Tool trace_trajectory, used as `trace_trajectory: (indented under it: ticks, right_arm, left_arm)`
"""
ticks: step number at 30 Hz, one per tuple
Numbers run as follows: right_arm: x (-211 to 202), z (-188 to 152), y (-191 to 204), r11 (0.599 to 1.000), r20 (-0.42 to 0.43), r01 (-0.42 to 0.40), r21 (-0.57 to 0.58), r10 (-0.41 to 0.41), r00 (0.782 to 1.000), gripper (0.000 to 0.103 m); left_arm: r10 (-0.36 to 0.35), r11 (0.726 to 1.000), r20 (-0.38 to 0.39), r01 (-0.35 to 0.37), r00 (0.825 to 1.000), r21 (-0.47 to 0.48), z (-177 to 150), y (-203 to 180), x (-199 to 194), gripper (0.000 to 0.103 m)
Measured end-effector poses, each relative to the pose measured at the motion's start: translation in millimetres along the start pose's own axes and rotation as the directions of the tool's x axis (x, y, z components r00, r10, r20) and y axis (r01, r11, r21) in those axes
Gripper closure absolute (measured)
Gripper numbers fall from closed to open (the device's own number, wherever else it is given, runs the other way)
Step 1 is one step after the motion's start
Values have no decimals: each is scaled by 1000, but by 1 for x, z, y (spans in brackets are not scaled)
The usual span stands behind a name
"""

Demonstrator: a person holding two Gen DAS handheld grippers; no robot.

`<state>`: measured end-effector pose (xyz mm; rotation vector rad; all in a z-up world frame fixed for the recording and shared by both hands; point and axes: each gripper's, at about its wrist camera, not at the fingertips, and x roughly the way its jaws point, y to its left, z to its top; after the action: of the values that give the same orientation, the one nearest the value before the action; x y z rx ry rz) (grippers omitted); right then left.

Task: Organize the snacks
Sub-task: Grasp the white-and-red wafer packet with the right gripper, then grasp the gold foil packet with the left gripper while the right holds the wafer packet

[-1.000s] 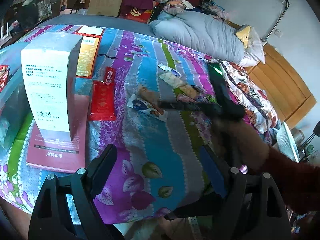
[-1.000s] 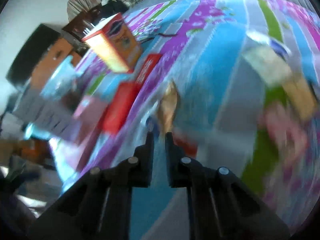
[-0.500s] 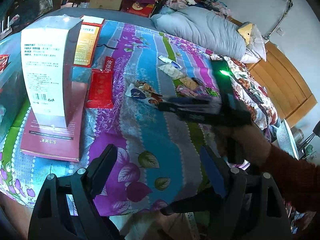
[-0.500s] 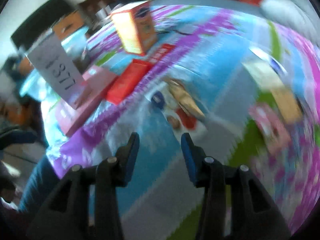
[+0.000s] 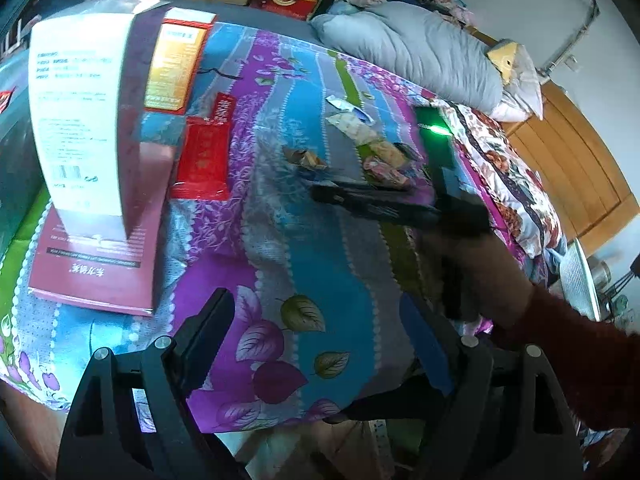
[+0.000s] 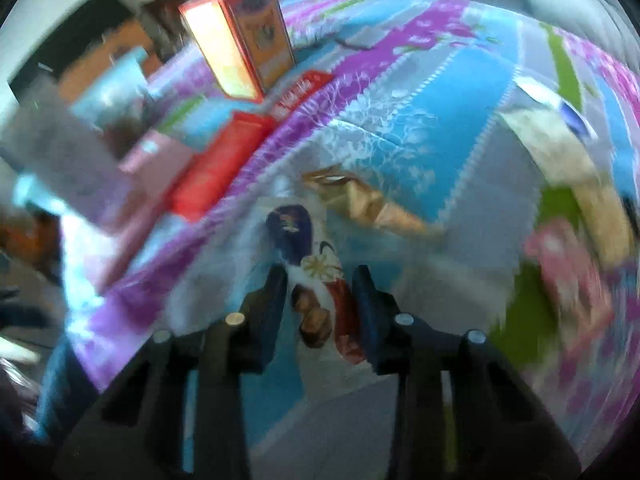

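- Since half a second ago the right gripper has come down over the white snack packet, which then lay ahead of its fingertips and now sits between them; its jaws have just been closing, from a wider gap to a narrow one.
- Compared with that earlier left-wrist view, the tall white box appears closer and larger, while the left gripper keeps the same wide gap.
- That white snack packet lies flat on the striped floral bedspread, its long axis running away from the right gripper, the dark blue printed end farthest and the red end nearest.
- A tan wrapper lies just beyond it, touching or overlapping (blur hides which).
- Right gripper: jaws narrow but not closed, one finger on each side of the packet; whether the pads already press on it I cannot tell.
- Left gripper: spread wide, holding nothing, hanging over the near edge of the bedspread.
- A red flat packet lies beside the pink book under the white box.
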<state>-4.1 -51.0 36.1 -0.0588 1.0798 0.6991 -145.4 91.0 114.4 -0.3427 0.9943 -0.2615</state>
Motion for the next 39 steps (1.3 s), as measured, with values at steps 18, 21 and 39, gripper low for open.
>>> trace_trajectory:
  ticks: [18,21,39]
  right_arm:
    - [-101,-125,-86,882,198,-109,459,19,980,70]
    - [-101,-129,-89,875,208,-127,467,30,978,70]
    - [-96,-133,-95,873,219,-146,465,47,975,69]
  left_arm:
    - [60,993,42,-64,997,103,117,-14,137,17]
    - [109,990,-42,-105,993,90,123,-6,175,17]
    - [21,963,-16,-16,1000,268,109,-44,149,18]
